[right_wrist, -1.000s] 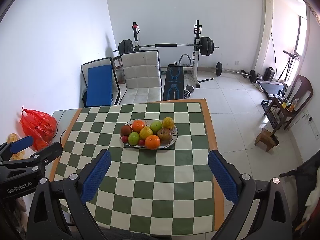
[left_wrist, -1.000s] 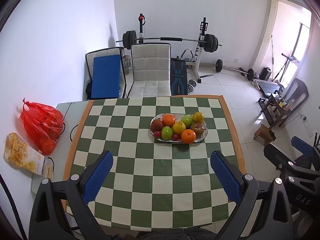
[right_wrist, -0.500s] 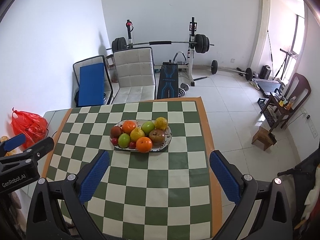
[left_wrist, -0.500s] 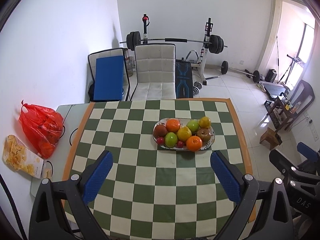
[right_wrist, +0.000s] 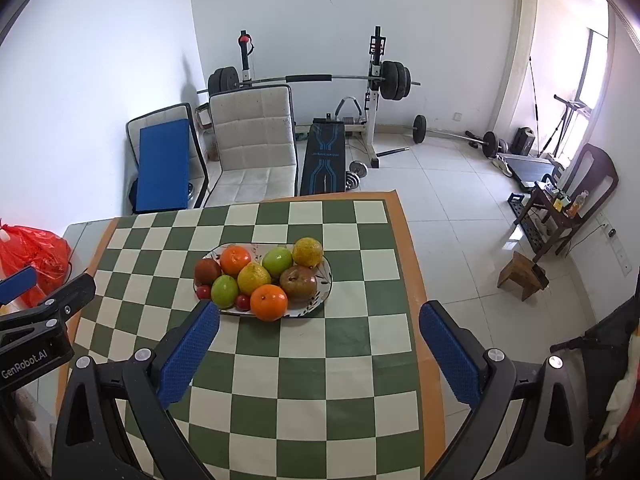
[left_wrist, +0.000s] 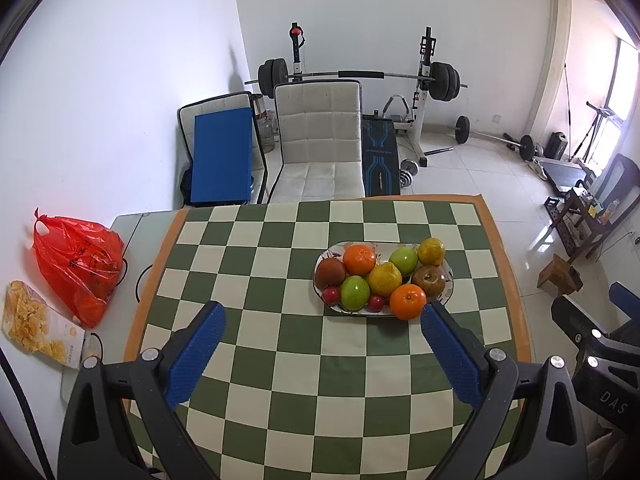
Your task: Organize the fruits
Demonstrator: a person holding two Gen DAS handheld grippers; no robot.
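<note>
Fruits (left_wrist: 382, 278) sit piled on an oval plate (left_wrist: 448, 286) on the checkered table (left_wrist: 280, 360). From the left wrist view, the plate has drawn nearer and lower over the last second, so the left gripper (left_wrist: 320, 354) has advanced toward it; its jaws stand wide apart, holding nothing. From the right wrist view, the same pile (right_wrist: 260, 274) has likewise grown closer, its near orange (right_wrist: 269, 302) just ahead of the right gripper (right_wrist: 318, 354), also spread wide and empty. Both tongs closing in suggests a reach for the plate, yet fruit gathered there fits either sorting about to start or finished.
</note>
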